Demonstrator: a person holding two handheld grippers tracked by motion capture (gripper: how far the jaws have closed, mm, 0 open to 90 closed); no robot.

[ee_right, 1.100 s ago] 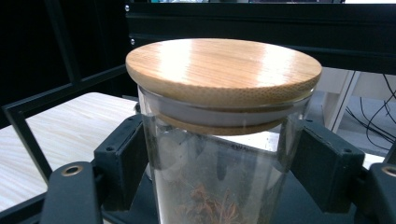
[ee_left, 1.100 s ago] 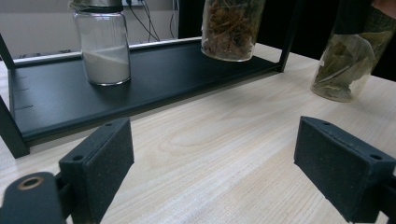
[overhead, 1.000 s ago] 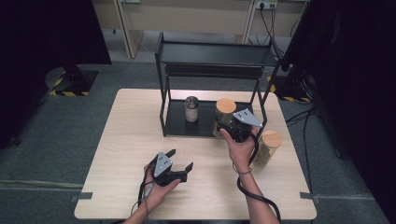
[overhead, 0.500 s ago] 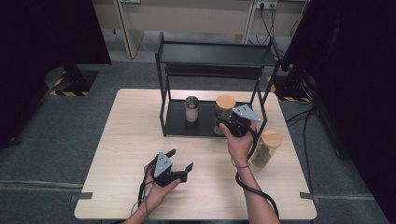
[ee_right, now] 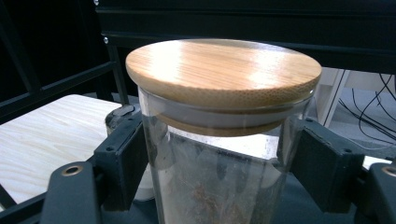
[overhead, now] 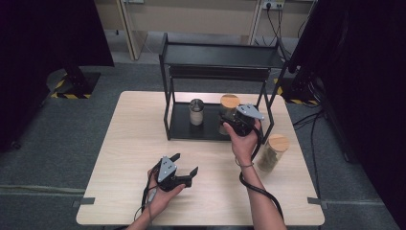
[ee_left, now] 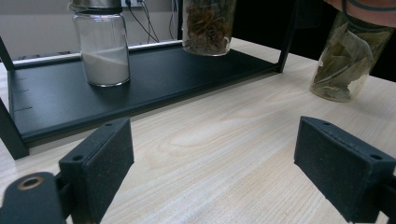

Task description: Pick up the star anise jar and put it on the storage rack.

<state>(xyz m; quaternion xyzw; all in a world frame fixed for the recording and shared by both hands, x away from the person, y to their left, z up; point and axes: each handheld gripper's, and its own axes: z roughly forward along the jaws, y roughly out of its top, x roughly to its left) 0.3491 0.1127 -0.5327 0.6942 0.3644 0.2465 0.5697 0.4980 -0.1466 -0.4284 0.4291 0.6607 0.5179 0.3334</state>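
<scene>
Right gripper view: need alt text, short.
A glass jar with a bamboo lid stands between the right gripper's black fingers, which press its sides just below the lid. Behind it are the black shelf rack and the pale wooden table.

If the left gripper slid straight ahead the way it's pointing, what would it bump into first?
Probably the front edge of the black rack's bottom shelf; the left gripper is open, with only bare table before it.

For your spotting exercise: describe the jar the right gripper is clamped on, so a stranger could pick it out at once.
Find the black rack at the table's far edge. On its bottom shelf stand two jars; take the right one, the jar between the right gripper jaws. It has a wooden lid and brown contents, unlike the white-powder jar beside it.
</scene>
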